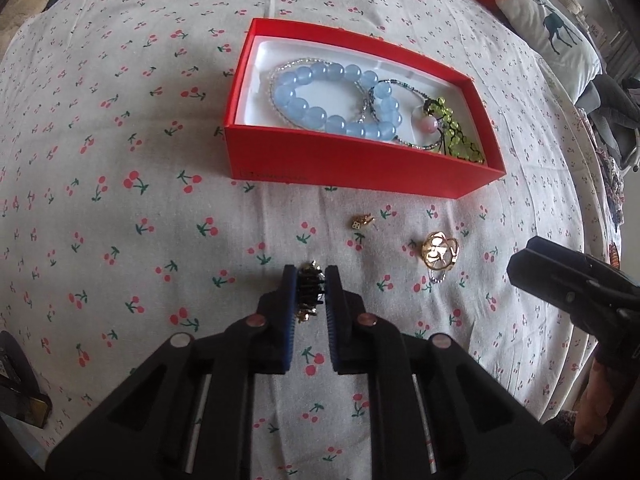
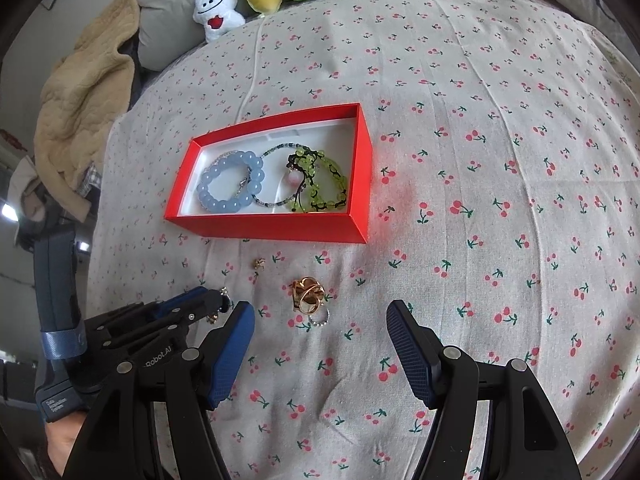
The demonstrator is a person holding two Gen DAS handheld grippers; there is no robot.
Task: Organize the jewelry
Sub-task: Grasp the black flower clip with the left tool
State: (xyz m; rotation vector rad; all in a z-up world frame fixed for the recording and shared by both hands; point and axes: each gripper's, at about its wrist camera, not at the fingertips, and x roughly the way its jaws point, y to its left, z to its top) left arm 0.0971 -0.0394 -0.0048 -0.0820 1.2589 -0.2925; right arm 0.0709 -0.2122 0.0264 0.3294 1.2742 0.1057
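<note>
**Small gold pieces to be moved into the red box**

The bedsheet (image 2: 480, 160) with cherry print fills both views; it is soft, so small things can sink a little into it. The red box (image 1: 360, 164) is seen in the upper middle of the left wrist view. Inside it lie the blue bead bracelet (image 1: 332, 98), a thin beaded chain and the green bead bracelet (image 1: 460, 132).

The left gripper (image 1: 311, 288), at lower centre, is closed narrowly on a spiky gold brooch (image 1: 308, 294). This piece is judged light, stiff and prickly, so a gentle hold across its middle is advised.

The right gripper (image 2: 320, 316) is spread wide, with nothing between its pads.

Below the box, on the sheet, the gold ring ornament (image 1: 438, 256) is found; it looks hollow and slippery, best taken across its sides. The tiny gold charm (image 1: 361, 221) lies apart, to its upper left.
</note>
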